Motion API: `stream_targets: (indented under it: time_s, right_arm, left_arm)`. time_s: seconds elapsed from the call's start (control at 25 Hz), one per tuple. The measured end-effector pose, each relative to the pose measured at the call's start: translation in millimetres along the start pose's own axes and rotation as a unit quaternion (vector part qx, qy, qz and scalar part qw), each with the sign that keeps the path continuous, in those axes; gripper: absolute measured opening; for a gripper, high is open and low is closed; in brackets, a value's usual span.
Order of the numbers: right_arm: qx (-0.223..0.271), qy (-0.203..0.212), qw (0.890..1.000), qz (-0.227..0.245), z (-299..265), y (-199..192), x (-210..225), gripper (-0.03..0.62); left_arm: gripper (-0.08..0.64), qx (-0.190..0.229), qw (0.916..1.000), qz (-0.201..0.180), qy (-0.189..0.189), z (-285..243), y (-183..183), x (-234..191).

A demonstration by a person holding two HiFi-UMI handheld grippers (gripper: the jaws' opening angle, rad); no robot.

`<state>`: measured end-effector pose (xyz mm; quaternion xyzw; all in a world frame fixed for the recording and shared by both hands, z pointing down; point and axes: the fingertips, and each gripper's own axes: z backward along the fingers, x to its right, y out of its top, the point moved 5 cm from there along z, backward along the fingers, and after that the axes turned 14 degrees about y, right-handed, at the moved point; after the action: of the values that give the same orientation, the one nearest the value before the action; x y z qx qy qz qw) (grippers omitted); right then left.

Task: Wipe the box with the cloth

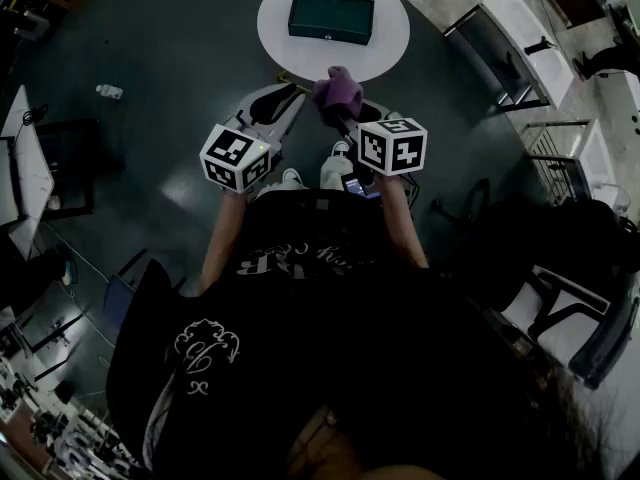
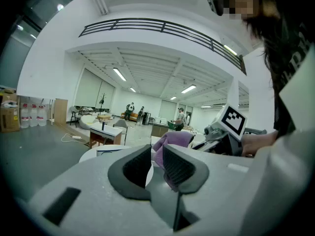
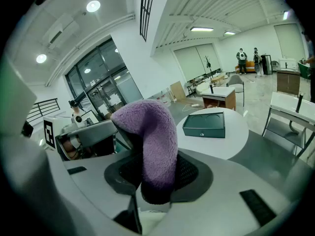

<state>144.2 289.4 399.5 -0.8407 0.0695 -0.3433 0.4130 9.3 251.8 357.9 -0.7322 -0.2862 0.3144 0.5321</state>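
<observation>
Right jaws: the right gripper (image 3: 155, 175) is pinching a purple cloth (image 3: 150, 132), its dark pads pressed on the lower fold while the rest humps up above them.
Left jaws: the left gripper (image 2: 156, 162) stands with a narrow gap between its pads and nothing clamped; the cloth shows just past the gap.
Grippers together: from the head view the two point inward toward each other, the cloth bunched at the right one's tip, close to the left one's tip.
Box: a dark green box (image 3: 204, 125) lies flat, lid shut, on a round white table (image 3: 231, 142), well apart from both grippers and untouched by the cloth.
Only the right gripper view shows: the small clasp on the box's front, and the left gripper's marker cube (image 3: 49, 133) off to one side.
Only the left gripper view shows: the right gripper's marker cube (image 2: 232, 120) with a hand behind it, plus people (image 2: 130, 109) standing far across the hall.
Only the head view shows: the table ahead of the person's white shoes (image 1: 336, 168) on a dark floor (image 1: 180, 58).
</observation>
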Motion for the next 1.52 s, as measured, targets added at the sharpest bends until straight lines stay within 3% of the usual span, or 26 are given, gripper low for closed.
stream_targets:
  time_s: [0.48, 0.88, 1.24, 1.52]
  right_arm:
    - [0.029, -0.001, 0.999, -0.023, -11, 0, -13, 0.110]
    - [0.029, -0.030, 0.999, -0.032, -15, -9, -29, 0.110]
    - [0.009, -0.058, 0.997, -0.050, 5, -5, 18, 0.110]
    - [-0.008, -0.070, 0.997, -0.038, -31, 40, 75, 0.110]
  left_arm:
    - [0.072, -0.003, 1.0000, -0.006, -0.003, 13, -3, -14]
    - [0.072, -0.022, 0.9996, 0.006, -0.019, 27, -20, -39]
    - [0.072, -0.038, 0.9987, 0.028, -0.022, -7, -35, -33]
    - [0.072, -0.051, 0.9983, 0.026, 0.009, -39, -25, -85]
